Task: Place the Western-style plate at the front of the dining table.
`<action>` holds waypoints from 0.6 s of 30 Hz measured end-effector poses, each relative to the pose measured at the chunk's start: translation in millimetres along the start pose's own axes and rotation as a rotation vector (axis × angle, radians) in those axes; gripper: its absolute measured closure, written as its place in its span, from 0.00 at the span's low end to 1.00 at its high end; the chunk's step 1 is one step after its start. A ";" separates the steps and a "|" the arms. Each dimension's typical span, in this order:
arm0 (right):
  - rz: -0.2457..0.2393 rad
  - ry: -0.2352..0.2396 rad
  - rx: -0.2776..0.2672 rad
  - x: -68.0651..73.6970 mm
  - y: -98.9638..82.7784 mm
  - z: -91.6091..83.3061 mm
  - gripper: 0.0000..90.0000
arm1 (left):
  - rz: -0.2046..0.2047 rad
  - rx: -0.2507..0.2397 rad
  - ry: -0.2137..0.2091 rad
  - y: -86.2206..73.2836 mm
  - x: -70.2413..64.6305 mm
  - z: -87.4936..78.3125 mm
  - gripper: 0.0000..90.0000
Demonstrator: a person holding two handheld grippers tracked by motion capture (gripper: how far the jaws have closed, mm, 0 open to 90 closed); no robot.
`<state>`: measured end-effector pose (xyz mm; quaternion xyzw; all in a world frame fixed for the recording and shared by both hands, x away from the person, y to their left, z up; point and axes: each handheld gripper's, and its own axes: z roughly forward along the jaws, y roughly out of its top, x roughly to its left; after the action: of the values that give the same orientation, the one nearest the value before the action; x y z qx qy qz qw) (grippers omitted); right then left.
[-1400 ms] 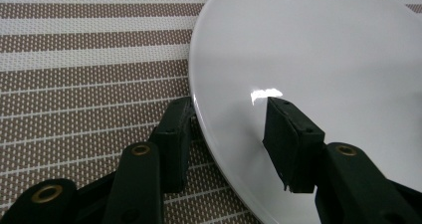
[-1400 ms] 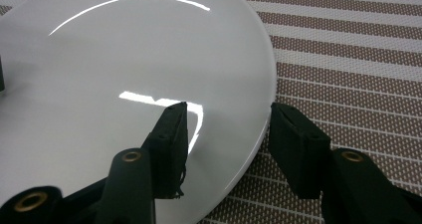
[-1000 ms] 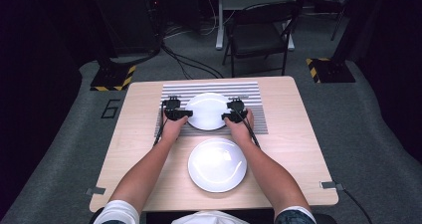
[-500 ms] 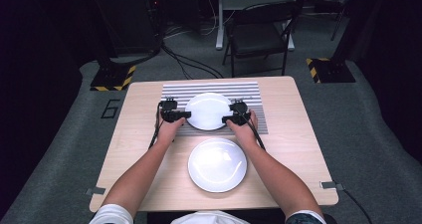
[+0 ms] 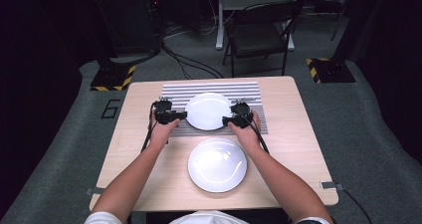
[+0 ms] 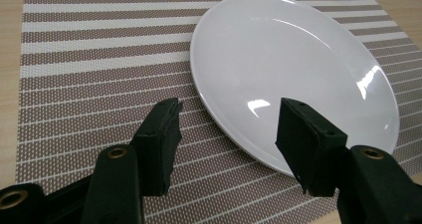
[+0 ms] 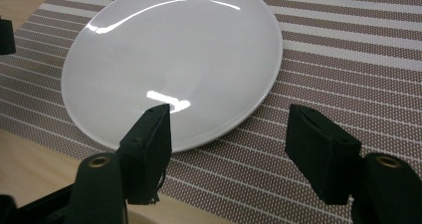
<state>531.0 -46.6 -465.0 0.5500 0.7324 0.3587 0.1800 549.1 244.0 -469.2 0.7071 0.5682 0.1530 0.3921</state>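
A white plate lies flat on a brown-and-white striped placemat at the table's far side. My left gripper hovers at its left rim and my right gripper at its right rim. In the left gripper view the plate has its near rim below the gap of the left gripper, untouched by the pads. In the right gripper view the right gripper stands just above the plate edge. The right jaws have just been opening. The left jaws opened, then eased in slightly. Both grip nothing.
A second white plate sits on the bare wooden table nearer the person, between the forearms. A dark folding chair stands beyond the table on grey carpet. The placemat extends left of the far plate.
Both grippers have let go of the far plate's rim, opened their jaws and lifted slightly back from it. The plate stays flat on the placemat.
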 end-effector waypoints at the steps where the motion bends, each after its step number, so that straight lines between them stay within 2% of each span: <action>1: 0.004 0.000 0.006 0.2 -0.8 -2.3 0.38 | 0.006 0.000 0.001 -1.0 0.1 -2.0 0.47; 7: -0.005 0.024 -0.016 -2.0 -6.9 -11.8 0.38 | 0.021 0.004 -0.007 -7.9 0.7 -9.4 0.47; 8: 0.005 0.026 -0.015 -1.7 -8.8 -13.3 0.38 | 0.014 0.003 -0.007 -9.2 0.2 -9.9 0.47; 18: -0.005 0.033 -0.029 -8.1 -27.1 -30.1 0.38 | 0.040 0.006 -0.010 -20.2 -0.2 -19.1 0.47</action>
<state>495.6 -67.7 -465.3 0.5396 0.7315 0.3778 0.1765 522.6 252.0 -471.5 0.7202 0.5524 0.1554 0.3898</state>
